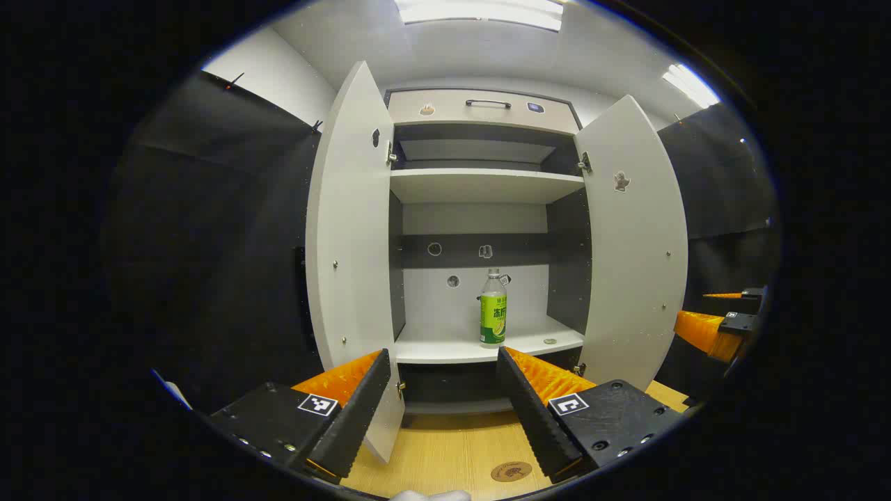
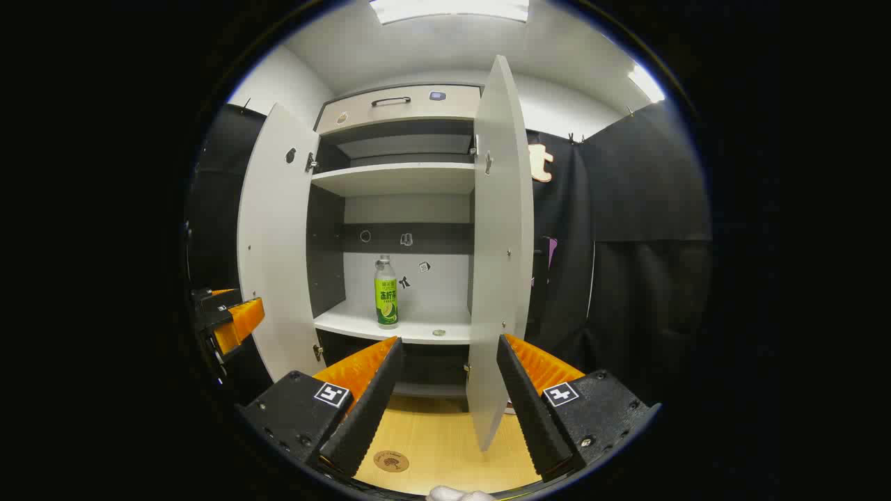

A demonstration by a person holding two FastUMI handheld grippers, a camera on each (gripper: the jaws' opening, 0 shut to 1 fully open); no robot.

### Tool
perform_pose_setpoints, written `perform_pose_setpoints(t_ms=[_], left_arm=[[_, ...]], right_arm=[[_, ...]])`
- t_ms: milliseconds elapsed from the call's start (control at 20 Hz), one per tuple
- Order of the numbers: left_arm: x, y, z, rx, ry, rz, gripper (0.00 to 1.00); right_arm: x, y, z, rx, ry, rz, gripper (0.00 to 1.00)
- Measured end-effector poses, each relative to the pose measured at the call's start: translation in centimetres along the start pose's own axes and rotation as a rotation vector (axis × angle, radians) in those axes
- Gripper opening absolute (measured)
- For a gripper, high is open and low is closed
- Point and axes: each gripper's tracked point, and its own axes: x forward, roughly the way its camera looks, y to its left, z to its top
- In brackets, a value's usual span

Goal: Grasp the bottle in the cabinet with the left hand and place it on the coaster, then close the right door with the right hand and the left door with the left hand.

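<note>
A clear bottle with a green label stands upright on the cabinet's lower shelf, also seen as the bottle in the right gripper view. Both cabinet doors hang wide: the left door and the right door. A round brown coaster lies on the wooden table in front of the cabinet, the same coaster near my right gripper. My left gripper is open, well short of the shelf. My right gripper is open with the right door's edge in front of it.
An upper shelf and a top drawer with a handle sit above the bottle. A small round thing lies on the lower shelf right of the bottle. The other gripper shows at the far right. Black cloth walls flank the cabinet.
</note>
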Motion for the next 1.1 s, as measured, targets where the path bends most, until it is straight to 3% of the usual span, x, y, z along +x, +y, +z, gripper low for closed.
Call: perform_pose_setpoints(t_ms=[550,850,1100], left_arm=[[3.7,-0.3,0.0,-0.016,-0.001,-0.028,0.94],[5.8,-1.8,0.7,-0.013,-0.019,-0.050,0.97],[9.7,-4.0,2.1,0.006,-0.057,-0.086,0.94]], right_arm=[[0.5,-0.1,0.7,-0.016,0.000,-0.024,0.84],[0.8,-0.5,0.7,-0.010,0.006,-0.022,0.83],[0.8,-1.4,0.4,-0.010,0.021,-0.042,0.83]])
